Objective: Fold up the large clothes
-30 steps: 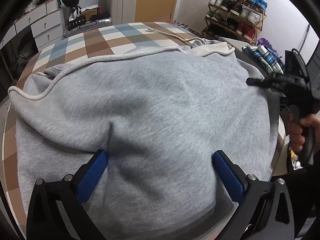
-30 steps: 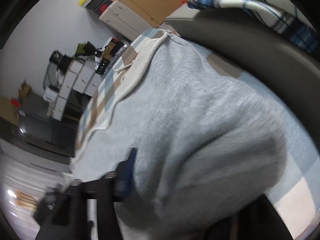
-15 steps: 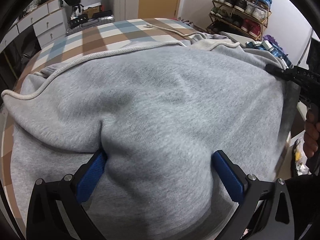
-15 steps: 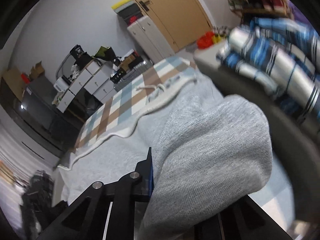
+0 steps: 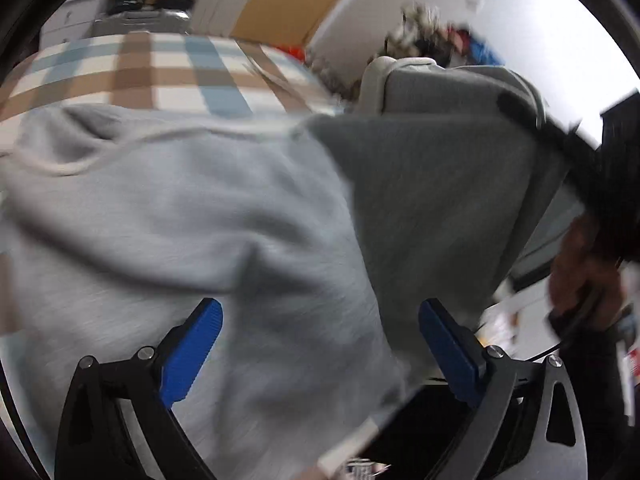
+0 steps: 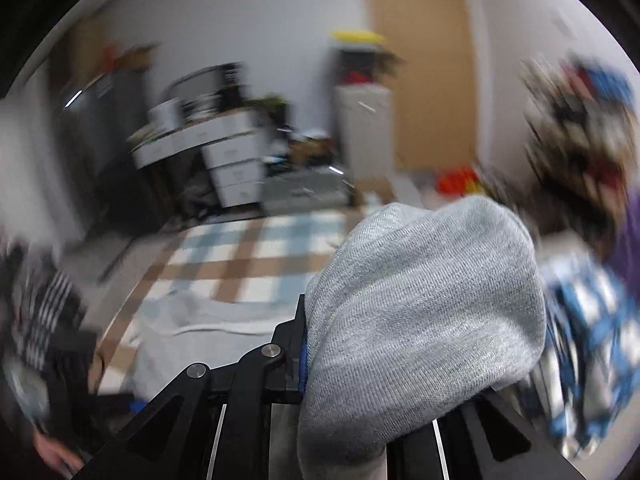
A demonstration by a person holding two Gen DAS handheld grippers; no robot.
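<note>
No legible text, label or number in either blurred view

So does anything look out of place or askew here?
Nothing damaged. The grey sweatshirt hangs lopsided: the right tool lifts one bunched side while the left tool stands open around the rest.

Light grey sweatshirt [image 5: 224, 216], brown, blue and white checked cover [image 5: 160, 76], blue-padded black jaws

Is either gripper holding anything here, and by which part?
The right gripper is shut on a bunched fold of the grey sweatshirt; the exact part is unclear. The left gripper is open, holding nothing.
</note>
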